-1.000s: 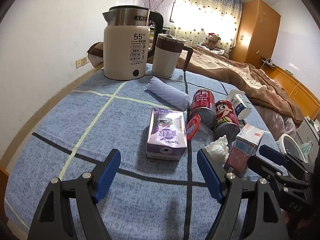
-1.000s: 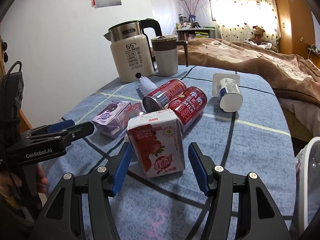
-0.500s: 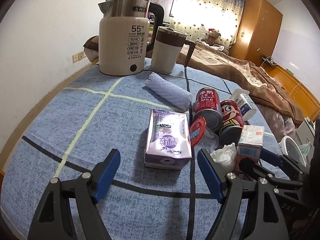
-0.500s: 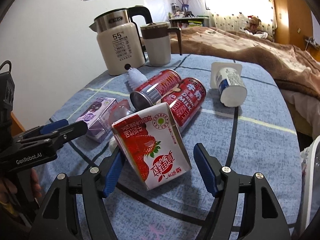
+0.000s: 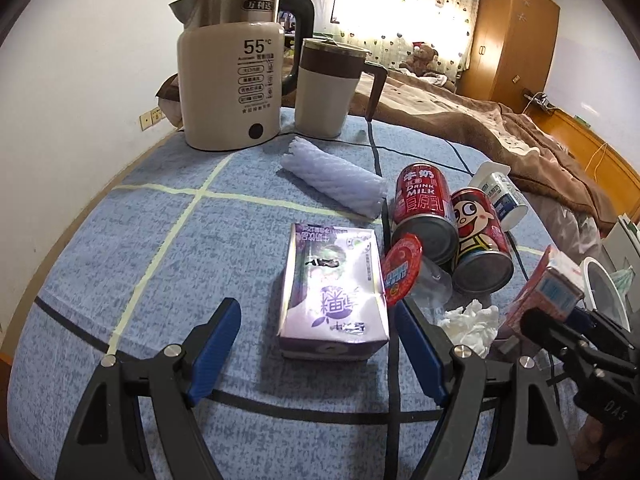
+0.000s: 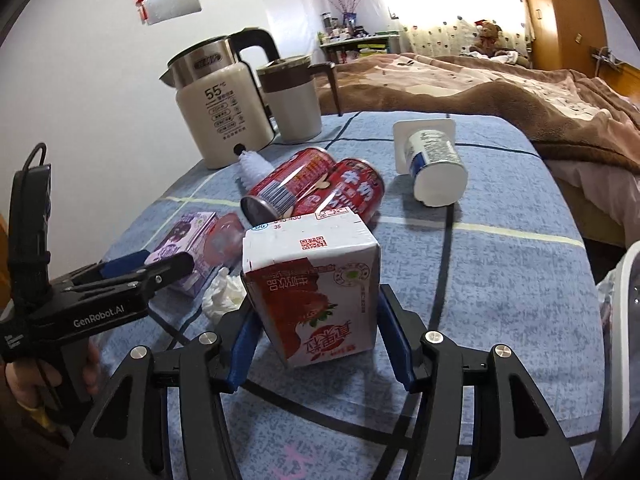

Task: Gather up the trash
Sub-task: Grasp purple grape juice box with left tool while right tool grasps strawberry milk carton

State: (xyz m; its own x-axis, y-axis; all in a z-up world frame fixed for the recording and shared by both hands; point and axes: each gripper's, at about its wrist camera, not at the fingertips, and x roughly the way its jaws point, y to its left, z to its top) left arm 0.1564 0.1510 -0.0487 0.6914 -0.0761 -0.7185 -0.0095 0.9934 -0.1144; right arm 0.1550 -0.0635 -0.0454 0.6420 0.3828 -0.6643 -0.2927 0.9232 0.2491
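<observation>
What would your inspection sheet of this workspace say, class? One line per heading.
Surface: blue checked cloth over the table.
Job's things: purple carton lying flat; strawberry carton tilted; two red cans on their sides, touching; yogurt cup on its side; crumpled tissue; red lid; foam sleeve.
Clutter: kettle and mug, upright at the far edge.
Grippers: left hand-held gripper open, straddling the purple carton; right hand-held gripper closed on the strawberry carton.
Cables: dark cord runs from the mug area across the cloth.
Surroundings: bed, wardrobe, white bin rim at the right.
</observation>
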